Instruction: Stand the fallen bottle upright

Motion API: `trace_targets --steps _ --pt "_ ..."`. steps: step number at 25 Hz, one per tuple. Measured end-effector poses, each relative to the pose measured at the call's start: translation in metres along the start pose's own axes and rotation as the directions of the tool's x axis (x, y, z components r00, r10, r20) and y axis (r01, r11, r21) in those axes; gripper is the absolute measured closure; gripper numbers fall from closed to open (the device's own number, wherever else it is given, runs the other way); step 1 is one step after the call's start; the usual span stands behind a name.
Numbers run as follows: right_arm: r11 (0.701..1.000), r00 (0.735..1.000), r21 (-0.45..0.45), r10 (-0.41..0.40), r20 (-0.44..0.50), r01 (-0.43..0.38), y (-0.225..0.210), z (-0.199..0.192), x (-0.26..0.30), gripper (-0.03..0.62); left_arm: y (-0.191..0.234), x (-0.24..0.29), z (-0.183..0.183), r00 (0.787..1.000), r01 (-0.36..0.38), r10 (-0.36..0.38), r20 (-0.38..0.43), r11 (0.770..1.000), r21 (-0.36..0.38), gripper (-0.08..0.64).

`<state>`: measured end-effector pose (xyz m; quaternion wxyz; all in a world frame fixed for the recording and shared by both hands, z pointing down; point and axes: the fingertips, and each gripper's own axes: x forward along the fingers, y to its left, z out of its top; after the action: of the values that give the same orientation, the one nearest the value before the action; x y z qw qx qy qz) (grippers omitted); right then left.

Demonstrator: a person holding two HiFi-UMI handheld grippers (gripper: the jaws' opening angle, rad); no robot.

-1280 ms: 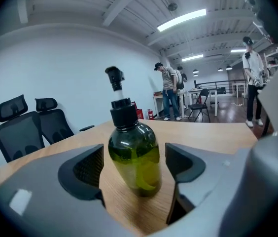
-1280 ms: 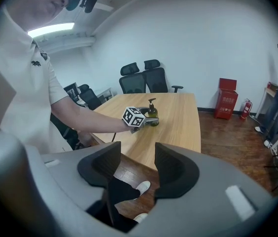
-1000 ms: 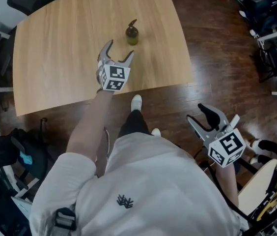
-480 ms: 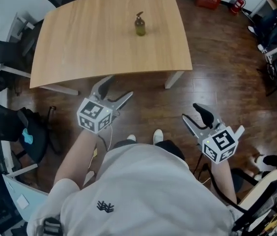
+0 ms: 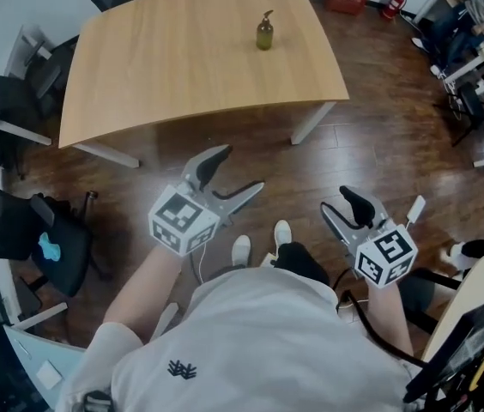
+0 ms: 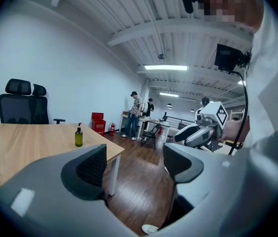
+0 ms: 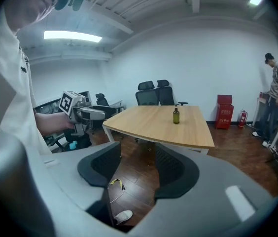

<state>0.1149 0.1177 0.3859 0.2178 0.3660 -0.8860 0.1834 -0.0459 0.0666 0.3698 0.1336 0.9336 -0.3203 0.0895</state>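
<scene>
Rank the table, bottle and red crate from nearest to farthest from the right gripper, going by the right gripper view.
1. Table: its near edge lies just ahead of the right gripper.
2. Bottle: upright toward the table's far end.
3. Red crate: on the floor by the back wall, off to the right.

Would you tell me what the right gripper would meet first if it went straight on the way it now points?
The right gripper would likely meet the wooden table at its near edge, across open floor; the bottle stands farther back. Depth is unclear.
</scene>
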Motion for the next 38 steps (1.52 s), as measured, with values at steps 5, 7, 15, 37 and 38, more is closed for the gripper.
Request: trace_targets --steps 5,7,15,37,38 --pt "0.998 0.997 -0.047 0.026 -0.066 -0.029 0.04 -0.006 0.001 0.371 -0.017 -0.034 -0.003 1.0 0.028 -0.028 0.004 0.999 -0.029 0.201" --pt "0.997 0.996 -0.06 0.042 -0.083 -0.047 0.049 -0.009 0.001 0.371 -0.022 -0.044 -0.005 1.0 0.02 -0.02 0.014 0.999 -0.045 0.201" --pt "0.994 0.997 -0.09 0.065 -0.033 -0.067 0.076 -0.005 -0.001 0.369 -0.045 -0.064 -0.02 0.999 0.037 -0.037 0.008 0.998 -0.053 0.201" --pt "0.984 0.982 -0.121 0.147 0.119 -0.133 0.046 -0.073 -0.152 0.385 -0.249 -0.018 -0.044 1.0 0.026 -0.025 0.006 0.999 -0.042 0.225" --pt "0.983 0.981 -0.123 0.154 0.119 -0.14 0.047 -0.075 -0.154 0.385 -0.255 -0.02 -0.048 1.0 0.023 -0.023 0.004 0.998 -0.05 0.227"
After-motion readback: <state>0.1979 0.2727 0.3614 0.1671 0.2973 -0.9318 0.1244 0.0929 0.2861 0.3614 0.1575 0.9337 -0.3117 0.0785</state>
